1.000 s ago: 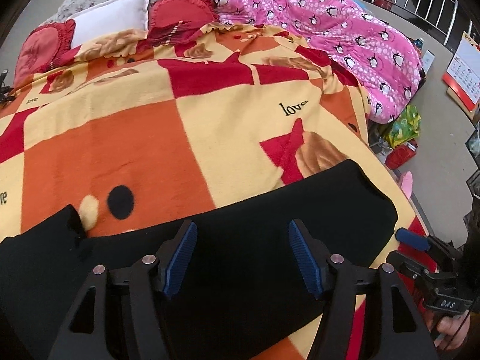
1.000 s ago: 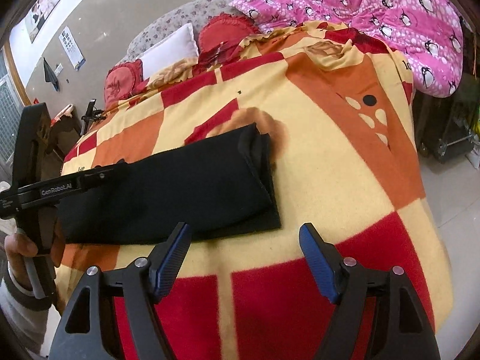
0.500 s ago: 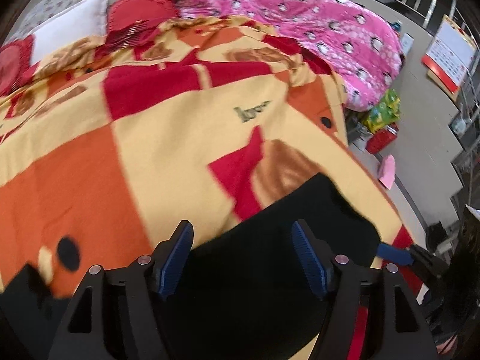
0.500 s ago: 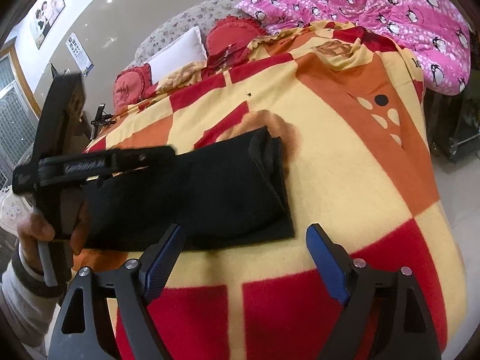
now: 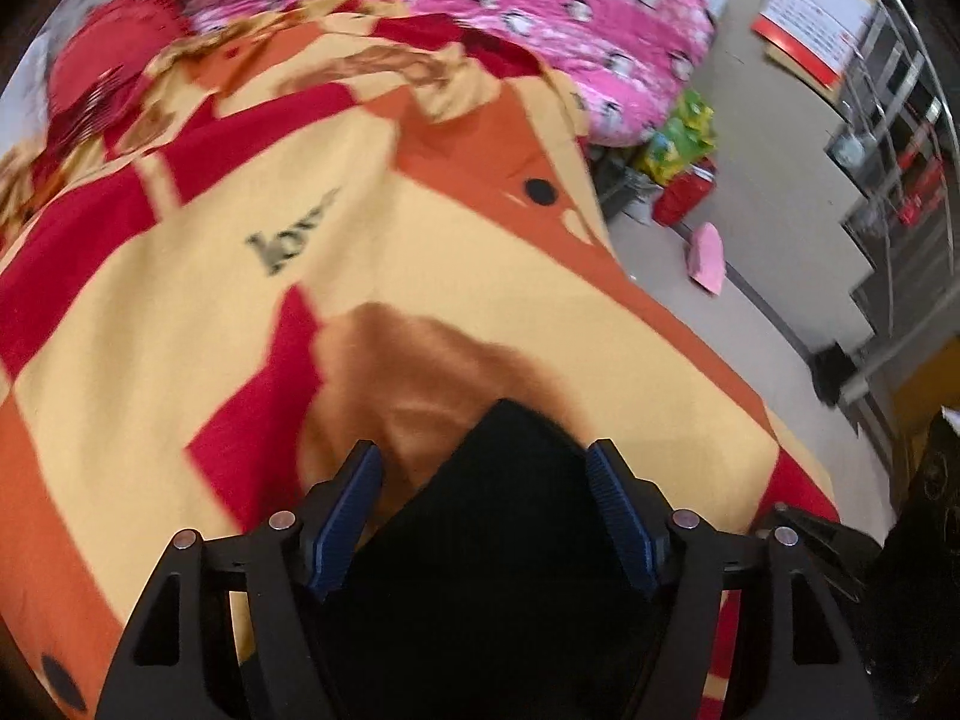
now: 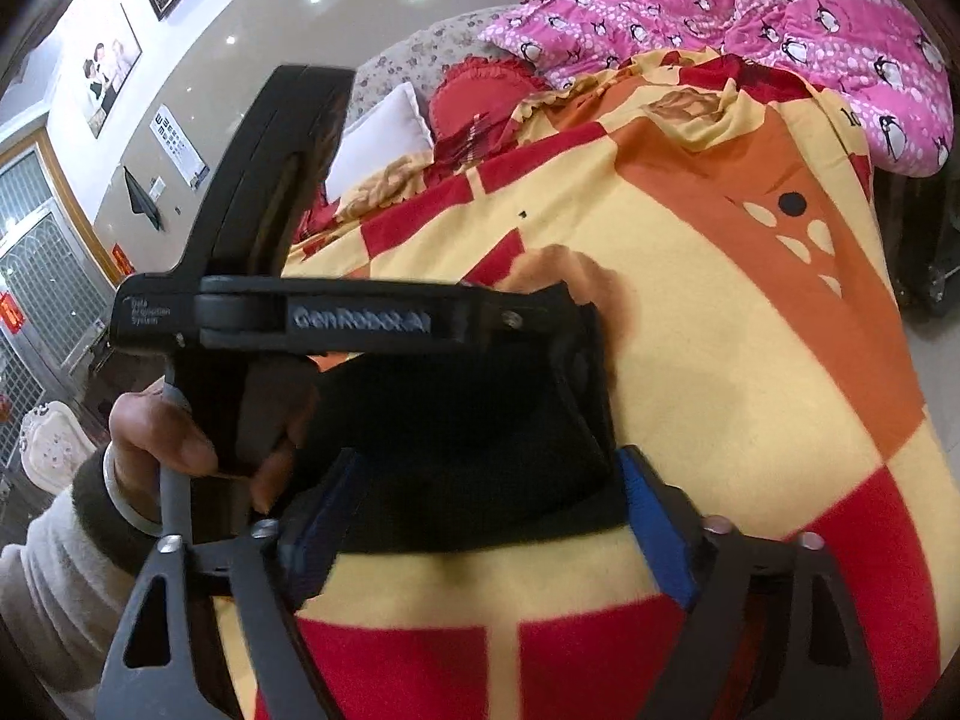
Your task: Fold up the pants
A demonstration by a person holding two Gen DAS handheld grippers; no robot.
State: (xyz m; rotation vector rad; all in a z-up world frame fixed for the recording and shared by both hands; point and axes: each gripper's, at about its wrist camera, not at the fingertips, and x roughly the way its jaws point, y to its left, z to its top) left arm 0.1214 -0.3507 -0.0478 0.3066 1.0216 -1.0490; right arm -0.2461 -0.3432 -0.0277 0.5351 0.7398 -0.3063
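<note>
Here, operator, is your stock, every place given from the black pants. Item one: the pants point(image 6: 480, 456), folded into a dark slab, lie on the bed's checked blanket point(image 6: 750, 396) near its front edge, one corner resting on a brown patch of the print. Item two: your left gripper point(image 5: 483, 510) stands over that corner; its jaws are closing, the blue pads point(image 5: 348, 516) set either side of the cloth with blanket showing between the left-hand pad and the fabric, so they straddle the pants without pressing. In the right wrist view the same gripper point(image 6: 585, 372) lies across the top of the pants, its black body lettered along the side, your left hand point(image 6: 180, 438) round the handle and a pale sleeve point(image 6: 54, 570) below the wrist. Item three: your right gripper point(image 6: 486, 516) sits at the near edge of the pants; its jaws are closing too, and the pads flank that edge without clamping it. Item four: a pink penguin-print quilt point(image 6: 780, 24) is heaped at the far end of the bed, well beyond the pants. Item five: a white pillow point(image 6: 384, 132) and a red frilled cushion point(image 6: 480, 96) lie beside the quilt.
</note>
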